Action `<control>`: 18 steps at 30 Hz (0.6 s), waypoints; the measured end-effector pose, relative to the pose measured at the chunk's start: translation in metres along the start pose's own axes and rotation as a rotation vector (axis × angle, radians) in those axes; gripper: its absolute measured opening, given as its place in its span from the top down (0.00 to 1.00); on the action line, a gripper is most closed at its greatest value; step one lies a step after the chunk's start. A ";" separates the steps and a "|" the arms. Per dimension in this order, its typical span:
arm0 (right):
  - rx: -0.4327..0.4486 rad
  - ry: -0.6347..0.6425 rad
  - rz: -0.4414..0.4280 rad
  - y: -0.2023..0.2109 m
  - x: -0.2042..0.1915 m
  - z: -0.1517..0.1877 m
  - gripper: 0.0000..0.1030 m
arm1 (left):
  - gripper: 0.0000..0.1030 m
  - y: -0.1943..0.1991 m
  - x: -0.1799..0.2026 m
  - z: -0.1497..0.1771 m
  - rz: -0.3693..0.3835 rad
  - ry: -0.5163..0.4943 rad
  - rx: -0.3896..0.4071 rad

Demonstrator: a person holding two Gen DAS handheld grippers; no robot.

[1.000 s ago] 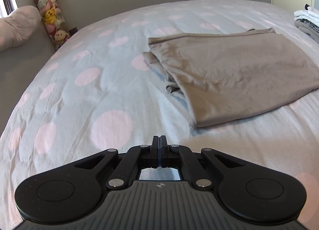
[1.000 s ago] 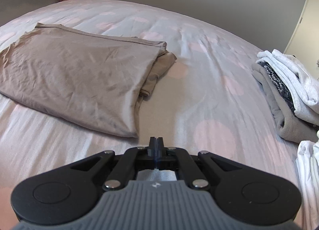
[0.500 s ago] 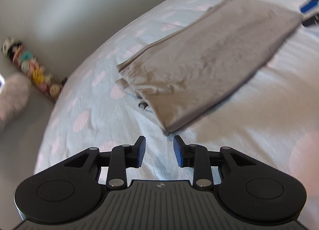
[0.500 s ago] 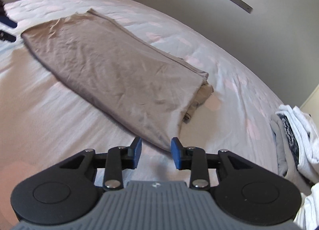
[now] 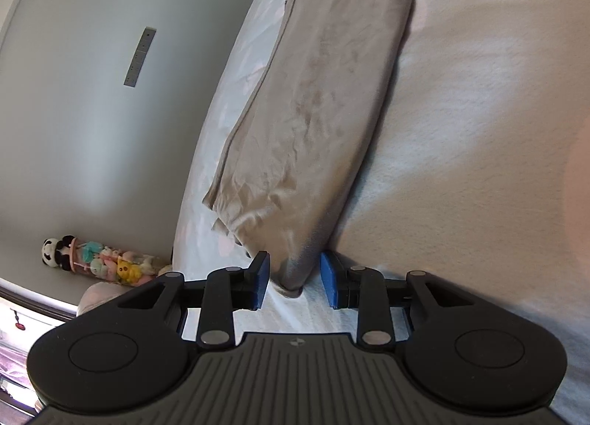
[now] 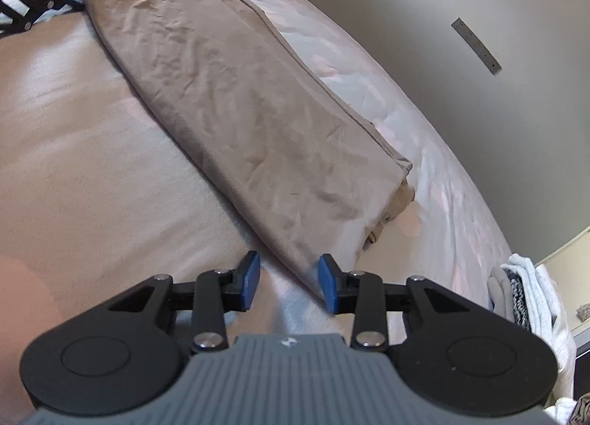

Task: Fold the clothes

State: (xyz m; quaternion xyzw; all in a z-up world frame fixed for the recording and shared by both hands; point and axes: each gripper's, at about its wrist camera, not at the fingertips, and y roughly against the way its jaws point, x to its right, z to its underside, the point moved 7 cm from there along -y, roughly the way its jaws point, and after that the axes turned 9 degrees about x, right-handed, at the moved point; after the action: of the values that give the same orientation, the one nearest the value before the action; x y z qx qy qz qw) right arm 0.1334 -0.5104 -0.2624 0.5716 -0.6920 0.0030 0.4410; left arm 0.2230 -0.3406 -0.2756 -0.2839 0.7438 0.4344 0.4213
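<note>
**Both grippers at the near corners of the folded cloth**

Hidden or unclear: far end of the cloth [image 5: 324,100] runs out of the top of the left view. Extra layers poke out at its far side, what they are I cannot tell. The clothes pile [image 6: 523,296] is cut off at the right edge. Toys [image 5: 99,259] by the wall are small and blurry.

Cloth: beige, folded into a long flat strip, lightly creased, lying on the spotted bedspread [image 5: 479,167].

My left gripper [image 5: 295,279]: fingers spread, near corner of the cloth between them, pads not pressing.

My right gripper [image 6: 289,283]: jaws opening, the other near corner just inside the right pad, not pinched
</note>
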 end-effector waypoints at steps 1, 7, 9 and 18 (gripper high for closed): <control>0.005 0.024 0.014 -0.002 -0.001 -0.001 0.62 | 0.76 -0.003 -0.001 0.000 -0.004 0.002 -0.001; 0.025 0.093 0.066 -0.006 0.001 0.000 0.64 | 0.89 -0.009 -0.014 0.001 0.016 0.115 -0.010; 0.025 0.127 0.083 -0.006 0.001 0.000 0.64 | 0.91 -0.009 -0.019 0.002 0.009 0.128 -0.013; 0.019 0.065 0.096 0.000 0.016 -0.007 0.97 | 0.98 0.005 -0.043 -0.007 0.005 0.227 0.008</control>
State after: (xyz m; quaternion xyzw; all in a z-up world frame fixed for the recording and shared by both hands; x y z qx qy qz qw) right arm 0.1380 -0.5193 -0.2488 0.5415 -0.7039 0.0494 0.4570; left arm 0.2376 -0.3416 -0.2339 -0.3279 0.7890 0.3976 0.3344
